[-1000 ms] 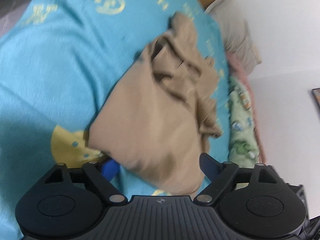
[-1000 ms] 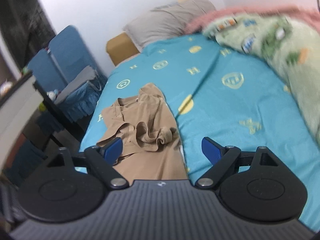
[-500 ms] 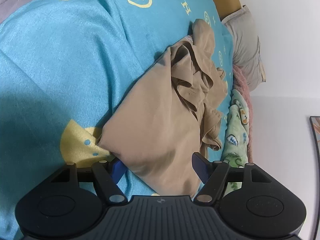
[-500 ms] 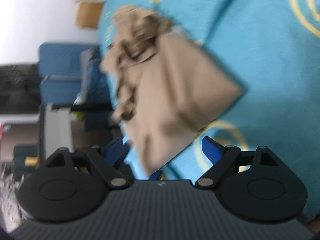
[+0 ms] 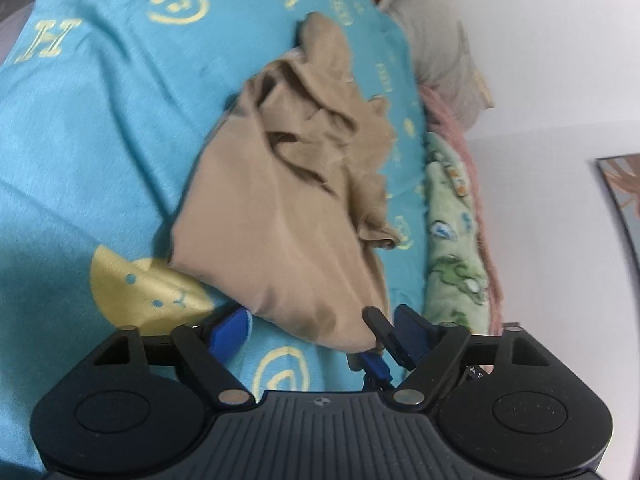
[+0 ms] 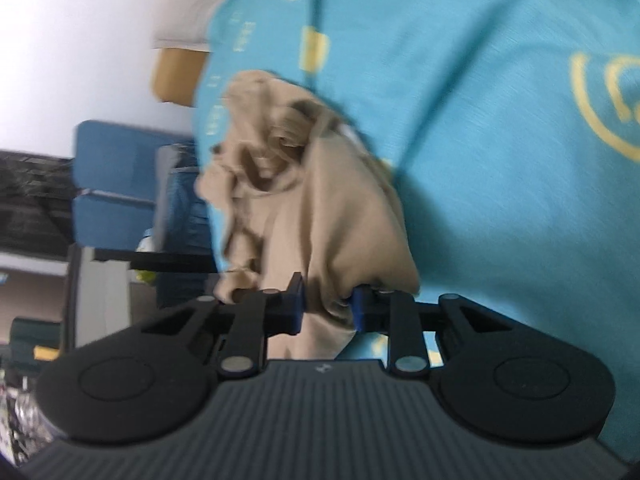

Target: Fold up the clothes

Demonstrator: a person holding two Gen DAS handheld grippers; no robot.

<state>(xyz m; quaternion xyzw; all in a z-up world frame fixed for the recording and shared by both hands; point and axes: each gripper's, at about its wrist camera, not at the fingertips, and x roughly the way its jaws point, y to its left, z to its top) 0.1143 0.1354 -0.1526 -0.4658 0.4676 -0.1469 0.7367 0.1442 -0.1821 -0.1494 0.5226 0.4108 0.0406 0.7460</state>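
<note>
So your right gripper [image 6: 326, 306] had its blue pads pinched in on a bunched corner of the tan garment [image 6: 320, 216] — the cloth was squeezed between the two fingers and puckered right there, so that one was gripping. The picture from that side was blurry, but the fabric between the pads was plain enough.

Your left gripper [image 5: 320, 330] was a different story: its jaws were spread wide, with the near hem of the tan garment [image 5: 280, 216] sitting between the blue pads but not clamped by them. One pad [image 5: 230, 326] was off to the side over the bedsheet, not touching cloth as far as you could see. In that same view the fingers of the right gripper [image 5: 376, 344] poked in at the garment's lower corner, just beside your left tool's other pad.

The garment itself lay on the turquoise bedsheet [image 5: 100, 140] with the yellow smiley and letter prints — smooth-ish at the near end, all crumpled and heaped toward the far end. Beyond it was a grey pillow [image 5: 440, 48] by the white wall, and a green patterned blanket [image 5: 452, 248] with a pink edge ran along the far side of the bed. From the right camera you had a blue chair [image 6: 116, 180] beside the bed, past the sheet's edge.
</note>
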